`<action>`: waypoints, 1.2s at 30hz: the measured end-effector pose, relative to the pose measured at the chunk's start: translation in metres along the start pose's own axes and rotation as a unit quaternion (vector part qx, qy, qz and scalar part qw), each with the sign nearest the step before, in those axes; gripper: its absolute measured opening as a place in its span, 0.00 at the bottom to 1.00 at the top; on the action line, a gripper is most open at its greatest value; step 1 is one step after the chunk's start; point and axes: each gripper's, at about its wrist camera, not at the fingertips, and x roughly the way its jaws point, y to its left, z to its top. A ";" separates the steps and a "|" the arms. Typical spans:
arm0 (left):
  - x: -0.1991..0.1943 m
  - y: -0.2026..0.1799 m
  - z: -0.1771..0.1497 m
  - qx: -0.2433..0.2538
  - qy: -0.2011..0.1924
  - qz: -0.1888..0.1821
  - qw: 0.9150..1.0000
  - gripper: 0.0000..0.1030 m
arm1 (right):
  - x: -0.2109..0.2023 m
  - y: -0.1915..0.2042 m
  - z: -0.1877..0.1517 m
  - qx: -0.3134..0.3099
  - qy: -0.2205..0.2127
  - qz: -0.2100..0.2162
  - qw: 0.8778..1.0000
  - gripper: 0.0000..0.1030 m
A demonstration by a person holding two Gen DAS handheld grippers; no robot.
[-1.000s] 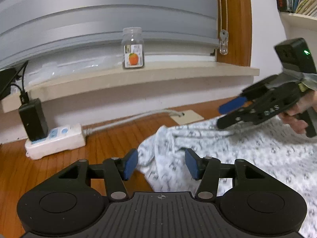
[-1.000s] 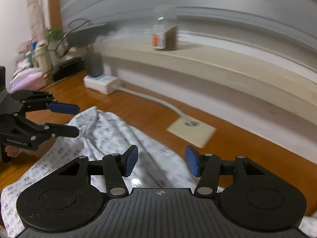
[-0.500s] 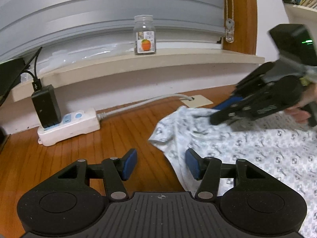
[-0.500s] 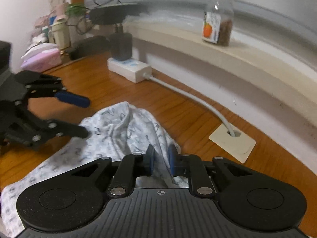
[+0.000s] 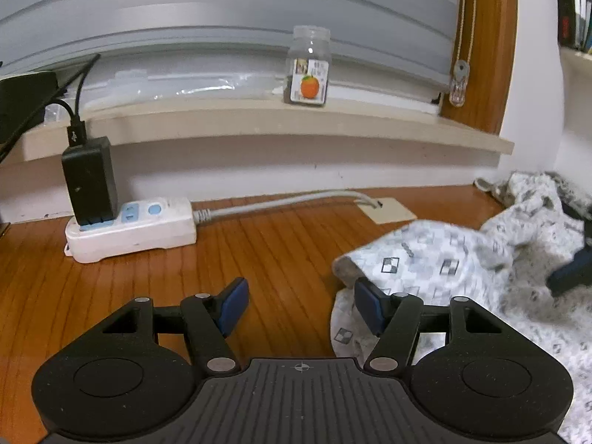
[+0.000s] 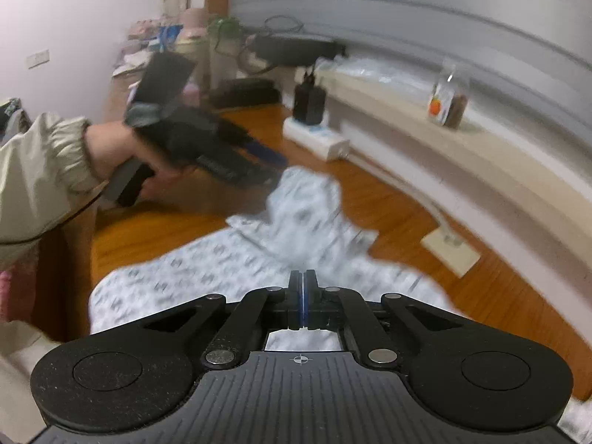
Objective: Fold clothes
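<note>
Patterned white garment (image 5: pixel 462 270) lies crumpled on the wooden floor (image 5: pixel 277 244), right of the white power strip (image 5: pixel 133 227) and below the sill holding a jar (image 5: pixel 309 66). Left gripper (image 5: pixel 299 305) has its blue pads spread wide, the right pad at the cloth's edge. Right gripper (image 6: pixel 302 288) has fingers pressed together over the cloth; whether fabric is pinched between them cannot be told
</note>
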 end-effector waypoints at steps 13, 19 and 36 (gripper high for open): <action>0.004 -0.017 -0.006 0.032 0.021 -0.012 0.999 0.67 | 0.026 -0.019 0.026 0.002 -0.015 -0.059 0.998 0.52; 0.004 -0.022 -0.008 0.045 0.025 -0.010 0.999 0.67 | 0.060 -0.027 0.042 0.007 -0.007 -0.065 0.998 0.28; -0.009 0.003 0.003 -0.028 -0.014 -0.022 0.999 0.71 | 0.024 0.012 -0.014 0.002 0.000 0.014 1.000 0.04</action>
